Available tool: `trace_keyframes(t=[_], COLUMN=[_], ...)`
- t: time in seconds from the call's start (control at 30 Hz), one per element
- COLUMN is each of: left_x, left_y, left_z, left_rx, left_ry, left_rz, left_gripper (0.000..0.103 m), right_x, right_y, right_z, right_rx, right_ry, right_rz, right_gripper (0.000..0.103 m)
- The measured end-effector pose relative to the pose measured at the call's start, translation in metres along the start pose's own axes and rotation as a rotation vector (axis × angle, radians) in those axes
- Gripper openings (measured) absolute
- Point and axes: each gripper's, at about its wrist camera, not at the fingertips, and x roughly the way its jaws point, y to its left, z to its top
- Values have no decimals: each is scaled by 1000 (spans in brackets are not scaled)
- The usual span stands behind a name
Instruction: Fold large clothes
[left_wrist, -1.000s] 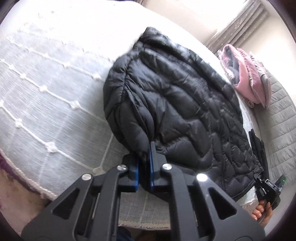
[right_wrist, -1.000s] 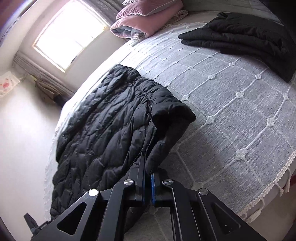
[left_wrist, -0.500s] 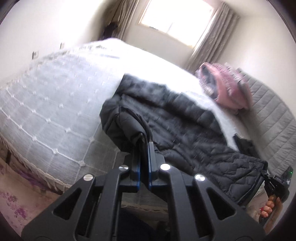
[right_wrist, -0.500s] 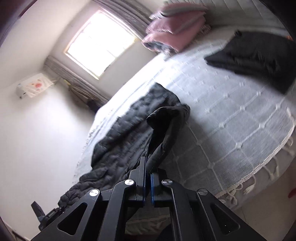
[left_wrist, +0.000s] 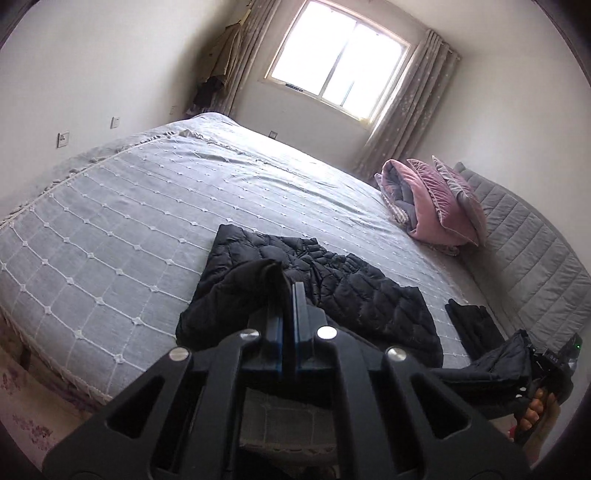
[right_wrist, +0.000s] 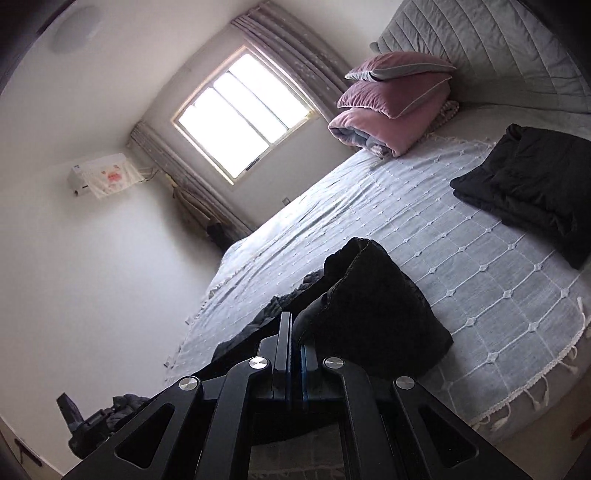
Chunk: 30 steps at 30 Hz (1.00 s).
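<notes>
Left wrist view: the left gripper (left_wrist: 287, 295) is clenched on a raised edge of the black quilted puffer jacket (left_wrist: 332, 291), which lies ahead on the grey grid-stitched bedspread (left_wrist: 110, 229). Its long axis runs left to right across the near edge of the bed. The right gripper (right_wrist: 295, 332) grasps the opposite end; both look equally placed for folding forward.

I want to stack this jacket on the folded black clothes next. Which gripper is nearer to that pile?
Right. The right gripper, shut on the puffer jacket, has the folded black clothes just ahead on its side. The left gripper holds the jacket's far end, across from the pile.
</notes>
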Motion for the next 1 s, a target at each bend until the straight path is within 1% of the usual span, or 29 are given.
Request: trace_keyframes(t=[0.1, 0.13, 0.17, 0.23, 0.27, 0.3, 0.33, 0.37, 0.4, 0.43, 0.47, 0.5, 0.53, 0.57, 0.6, 0.63, 0.67, 0.7, 0.73, 0.8, 0.87, 0.93, 0.97, 1.0], left_x=[28, 39, 57, 92, 113, 142, 166, 179, 198, 206, 212, 213, 214, 215, 219, 228, 240, 250, 265, 281, 288, 290, 292, 295], left_y=[-4, -6, -8, -8, -8, -5, 0, 4, 13, 20, 28, 33, 39, 44, 49, 56, 62, 66, 74, 82, 84, 79, 76, 70], left_z=[25, 33, 44, 59, 65, 73, 79, 82, 86, 90, 94, 96, 99, 100, 100, 96, 91, 88, 81, 72, 68, 66, 66, 66], left_rx=[-3, 3, 4, -15, -14, -14, -22, -26, -41, -53, -62, -66, -70, -71, -72, -69, -71, -78, -98, -115, -119, -101, -84, -58], left_ry=[7, 8, 15, 67, 100, 143, 179, 202, 232, 243, 245, 239, 224, 213, 210, 231, 278, 313, 368, 424, 440, 437, 435, 440], left_rz=[19, 23, 34, 39, 36, 47, 64, 72, 96, 125, 147, 144, 123, 105, 92, 83, 88, 96, 113, 136, 132, 102, 89, 88], left_gripper=[5, 5, 5, 7, 10, 14, 18, 25, 31, 35, 41, 53, 60, 72, 78, 78, 78, 78, 78, 78, 78, 76, 69, 55], right_x=[29, 44, 56, 97, 126, 149, 166, 197, 217, 234, 247, 251, 256, 258, 257, 256, 253, 252, 256, 271, 293, 308, 313, 317], right_y=[0, 1, 2, 1, -3, -7, -12, -21, -29, -38, -47, -54, -61, -65, -68, -74, -81, -84, -90, -99, -108, -116, -117, -117], right_z=[17, 27, 34, 53, 63, 70, 73, 78, 80, 83, 85, 85, 88, 91, 94, 96, 97, 95, 95, 91, 80, 69, 65, 61], right_rx=[11, 13, 14, 25, 34, 38, 38, 44, 64, 91, 113, 120, 116, 94, 77, 62, 57, 48, 27, -14, -68, -86, -90, -96], right_ry=[-10, -13, -14, 7, 17, 16, 13, 24, 56, 95, 123, 123, 121, 119, 115, 101, 86, 79, 93, 161, 233, 283, 297, 305], right_rz=[8, 5, 2, -21, -47, -64, -70, -111, -158, -189, -186, -171, -174, -202, -225, -256, -276, -289, -316, -377, -444, -441, -429, -421], right_gripper=[3, 3, 3, 5, 7, 9, 13, 20, 21, 23, 23, 23, 25, 28, 37, 47, 62, 66, 66, 66, 66, 65, 62, 49])
